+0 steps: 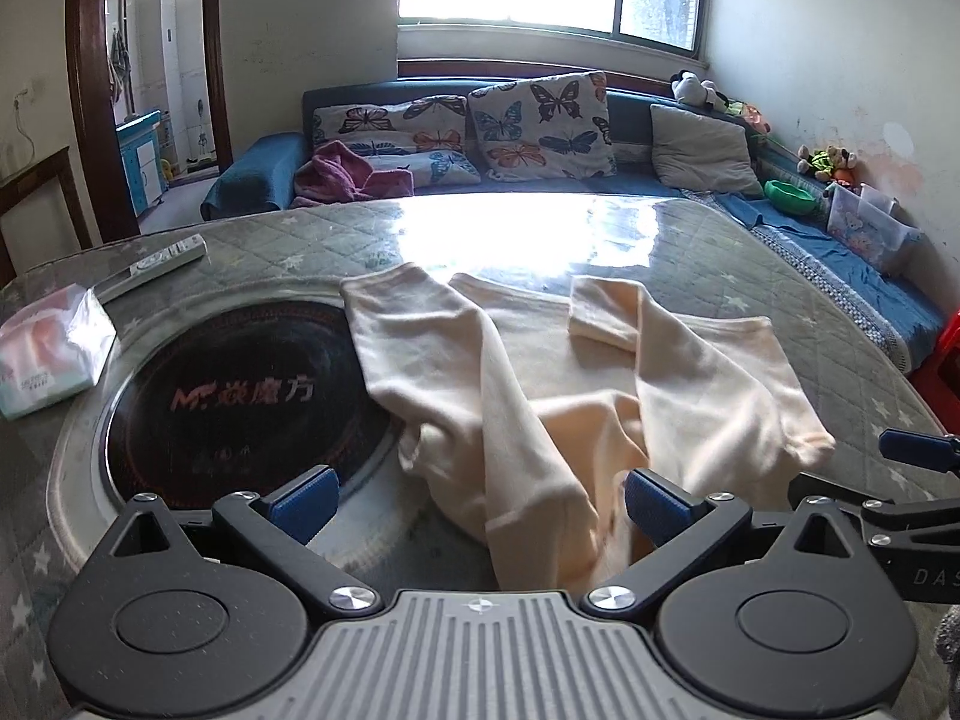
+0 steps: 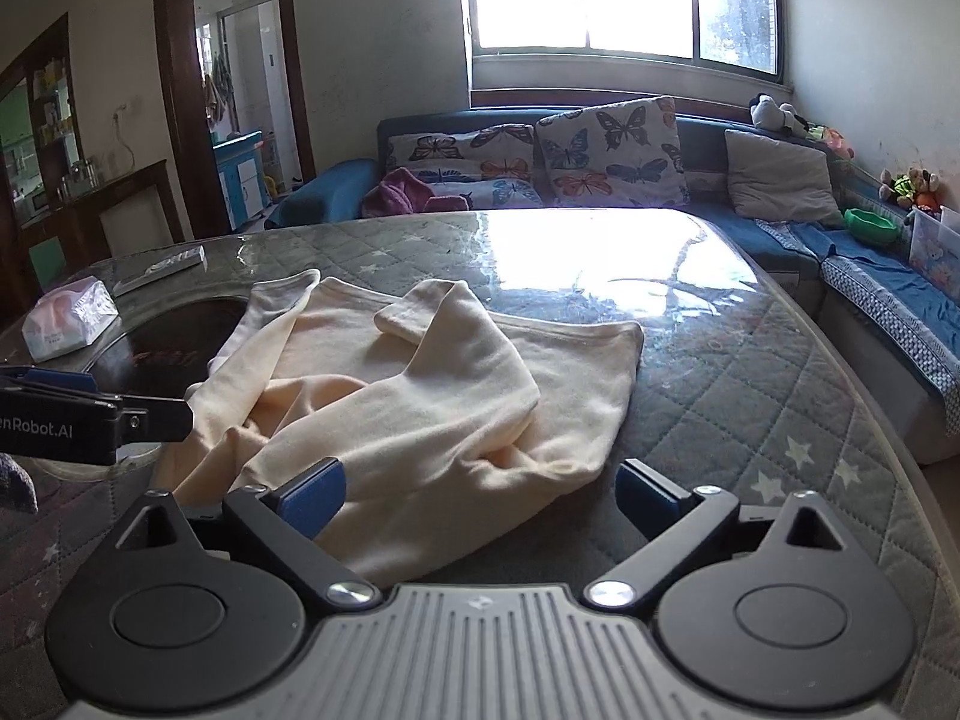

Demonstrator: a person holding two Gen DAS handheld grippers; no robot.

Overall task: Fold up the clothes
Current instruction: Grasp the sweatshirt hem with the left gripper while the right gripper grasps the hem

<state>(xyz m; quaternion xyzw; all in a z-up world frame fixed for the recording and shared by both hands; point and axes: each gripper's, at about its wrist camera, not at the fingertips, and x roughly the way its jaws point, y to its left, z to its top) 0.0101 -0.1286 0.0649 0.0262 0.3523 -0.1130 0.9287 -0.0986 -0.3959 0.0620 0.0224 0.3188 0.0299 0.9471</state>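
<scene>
A cream long-sleeved garment (image 1: 540, 372) lies rumpled on the glass-topped quilted table (image 1: 780, 276), both sleeves folded in over the body. My left gripper (image 1: 480, 504) is open at its near edge. A bunched fold runs between the blue pads (image 1: 306, 501) without being pressed. In the right wrist view the same garment (image 2: 420, 372) spreads ahead. My right gripper (image 2: 480, 492) is open, its jaws wide over the near right corner of the cloth. The left gripper (image 2: 90, 411) shows at the left edge. The right gripper's fingertip (image 1: 918, 450) shows at the right edge of the left view.
A round black cooktop (image 1: 240, 396) is set in the table, partly under the left sleeve. A tissue pack (image 1: 48, 354) and a remote (image 1: 162, 267) lie at far left. Behind the table is a blue sofa with butterfly pillows (image 1: 540, 120). The table edge (image 2: 888, 420) curves at right.
</scene>
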